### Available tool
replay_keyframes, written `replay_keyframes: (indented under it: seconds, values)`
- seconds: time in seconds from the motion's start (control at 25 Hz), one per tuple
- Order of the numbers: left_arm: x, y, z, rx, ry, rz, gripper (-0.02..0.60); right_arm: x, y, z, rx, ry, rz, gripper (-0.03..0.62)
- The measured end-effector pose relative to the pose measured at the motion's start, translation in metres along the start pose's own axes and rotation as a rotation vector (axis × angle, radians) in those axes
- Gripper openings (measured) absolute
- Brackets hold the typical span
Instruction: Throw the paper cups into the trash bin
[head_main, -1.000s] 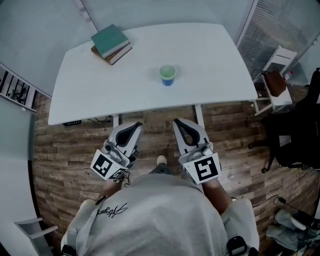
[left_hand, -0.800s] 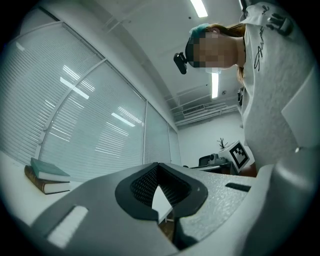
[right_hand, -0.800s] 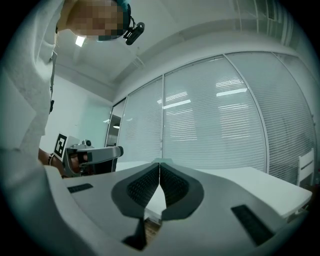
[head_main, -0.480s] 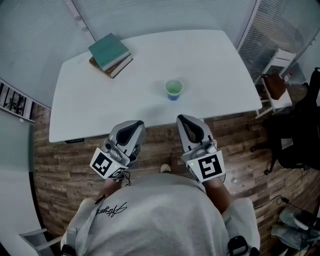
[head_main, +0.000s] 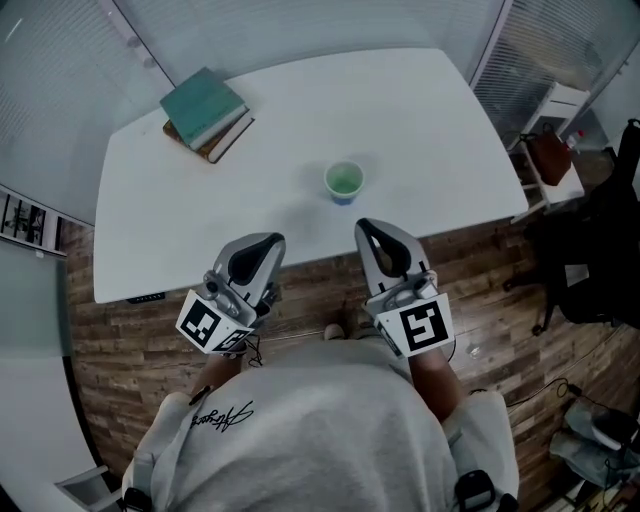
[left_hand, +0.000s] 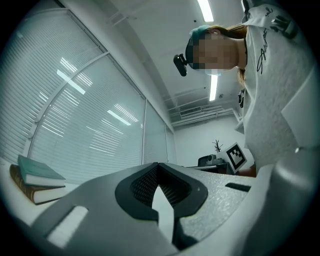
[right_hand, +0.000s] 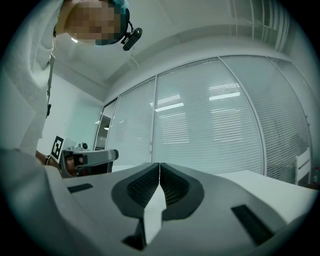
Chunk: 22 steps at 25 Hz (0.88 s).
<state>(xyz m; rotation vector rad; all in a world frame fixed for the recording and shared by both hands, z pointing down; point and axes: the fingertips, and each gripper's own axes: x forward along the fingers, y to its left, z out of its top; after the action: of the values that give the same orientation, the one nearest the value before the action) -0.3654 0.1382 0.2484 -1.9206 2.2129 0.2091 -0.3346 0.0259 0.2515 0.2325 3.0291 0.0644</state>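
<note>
One paper cup (head_main: 344, 183), blue outside with a green inside, stands upright near the front middle of the white table (head_main: 200, 200). My left gripper (head_main: 262, 240) is held at the table's front edge, left of the cup, jaws shut with nothing in them. My right gripper (head_main: 366, 228) is just in front of the cup, a short way off it, also shut and empty. In the left gripper view the left gripper (left_hand: 158, 166) has its jaws meeting, and in the right gripper view the right gripper (right_hand: 159, 166) has them meeting too. No trash bin is in view.
A stack of books (head_main: 206, 111) lies at the table's back left, also seen as the books (left_hand: 35, 179) in the left gripper view. A white chair with a brown bag (head_main: 552, 160) stands to the right. Black gear (head_main: 600, 250) sits on the wooden floor at far right. Blinds cover the glass walls behind.
Both grippers have moved forward to the table's front edge, closer to the cup. The head view has shifted with the person. Both stay shut.
</note>
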Motion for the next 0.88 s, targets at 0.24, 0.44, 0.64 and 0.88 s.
replay_keyframes:
  seconds: [0.24, 0.44, 0.64, 0.88]
  values:
    - [0.020, -0.004, -0.006, 0.001, 0.009, 0.026, 0.003, -0.008, -0.028, -0.007, 0.023, 0.009, 0.011, 0.011]
    - [0.025, -0.013, -0.004, 0.002, 0.011, 0.087, 0.003, -0.011, -0.037, -0.010, 0.021, 0.030, 0.077, 0.011]
    - [0.032, -0.018, -0.008, 0.006, 0.013, 0.139, 0.003, -0.011, -0.040, -0.022, 0.056, 0.090, 0.154, 0.011]
    - [0.031, -0.023, -0.015, 0.021, 0.016, 0.199, 0.003, -0.004, -0.044, -0.041, 0.059, 0.145, 0.225, 0.012]
